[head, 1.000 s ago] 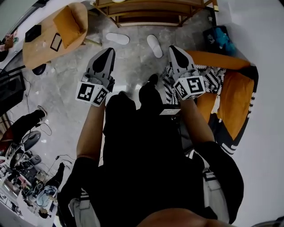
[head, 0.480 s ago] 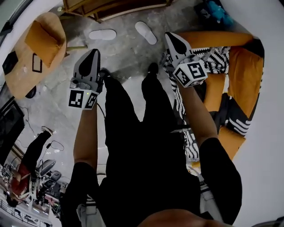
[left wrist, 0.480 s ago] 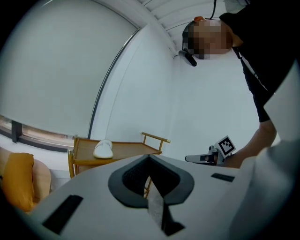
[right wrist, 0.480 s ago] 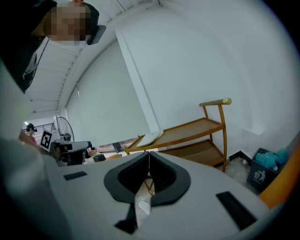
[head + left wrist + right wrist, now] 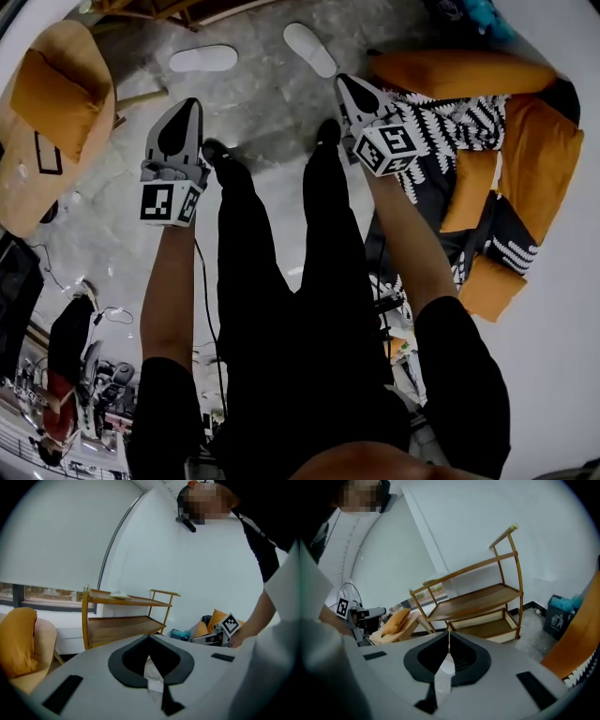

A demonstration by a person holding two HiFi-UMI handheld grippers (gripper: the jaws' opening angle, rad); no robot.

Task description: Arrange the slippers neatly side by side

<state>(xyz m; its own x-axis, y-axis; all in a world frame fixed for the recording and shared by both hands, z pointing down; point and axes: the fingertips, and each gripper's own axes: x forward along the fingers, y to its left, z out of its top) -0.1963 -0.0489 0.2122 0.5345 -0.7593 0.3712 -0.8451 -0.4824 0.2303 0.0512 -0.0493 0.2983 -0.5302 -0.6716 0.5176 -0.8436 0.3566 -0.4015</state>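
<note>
Two white slippers lie apart on the grey marble floor in the head view. One slipper (image 5: 204, 58) lies crosswise at the upper left, the other slipper (image 5: 309, 49) lies aslant at the top centre. My left gripper (image 5: 190, 105) hangs shut and empty over the floor, short of the left slipper. My right gripper (image 5: 344, 84) is also shut and empty, just below and right of the other slipper. Neither gripper view shows a slipper. The left gripper (image 5: 149, 638) and the right gripper (image 5: 449, 633) each show closed jaws with nothing between them.
A wooden shelf rack (image 5: 478, 603) stands against the wall beyond the slippers. An orange sofa (image 5: 525, 141) with a black-and-white throw (image 5: 450, 127) lies at the right, a round wooden chair with an orange cushion (image 5: 42, 94) at the left. My legs (image 5: 281, 234) stand between the grippers. A blue bin (image 5: 560, 613) stands by the sofa.
Both grippers have come down toward the floor and stayed shut. In the head view the slippers and shelf have slid toward the top edge.
</note>
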